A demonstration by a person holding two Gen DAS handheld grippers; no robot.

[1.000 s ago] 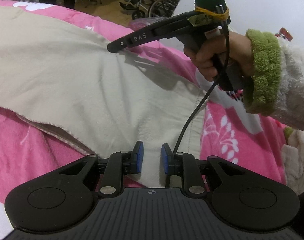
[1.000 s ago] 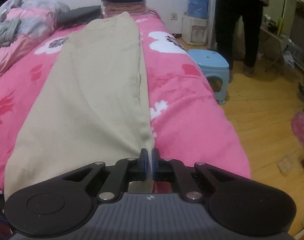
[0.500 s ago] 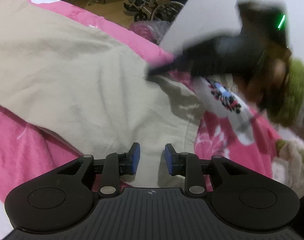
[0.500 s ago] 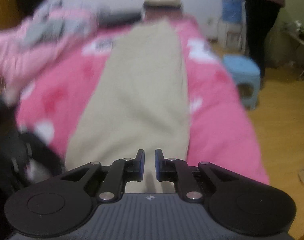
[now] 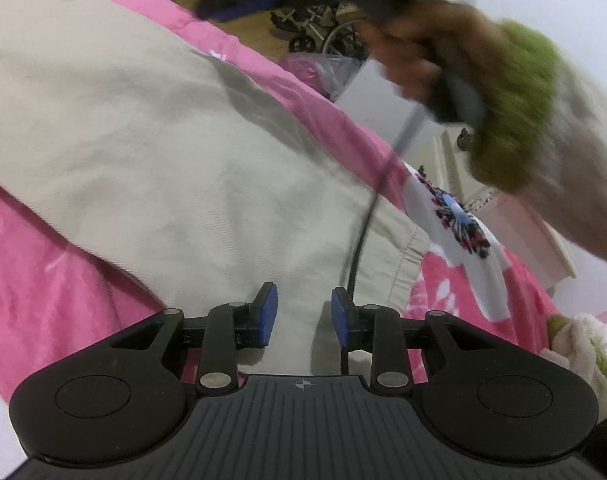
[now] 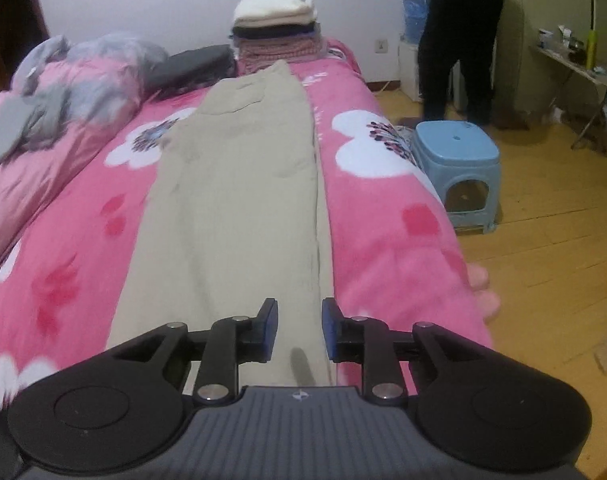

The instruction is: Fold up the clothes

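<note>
Both claws have just been opening and are gripping nothing: left claw [image 5: 303, 316] and right claw [image 6: 299, 330] are hovering narrow-gapped over the hem end of the beige trousers [image 6: 239, 200], lying lengthwise on the bed [image 6: 383, 216]. Risks: pinching only the top layer; the dangling cable [image 5: 363, 232] dragging fabric.

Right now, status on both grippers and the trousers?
Left gripper open, right gripper open, jaws just opening, nothing pinched. Long beige cotton trousers flat lengthwise on pink floral bedspread. Nothing in the way.
</note>
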